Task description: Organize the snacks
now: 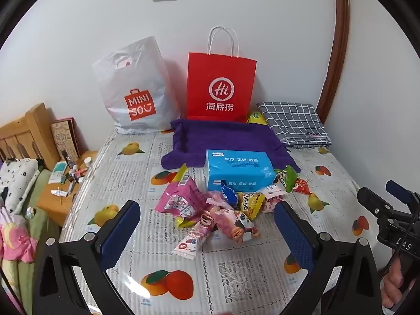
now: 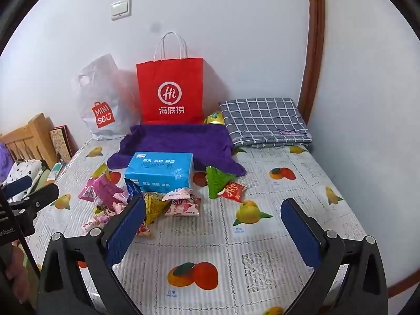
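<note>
Grippers tilt down over fruit-print table [image 1: 236, 275]: left gripper [image 1: 207, 225] w/ jaws wide apart, nothing between, just short of snack pile [image 1: 223, 210]; right gripper [image 2: 214, 227] likewise spread, empty. Pile lies in front of blue tissue pack [image 1: 236, 170], purple cloth [image 1: 225, 139] behind.
</note>
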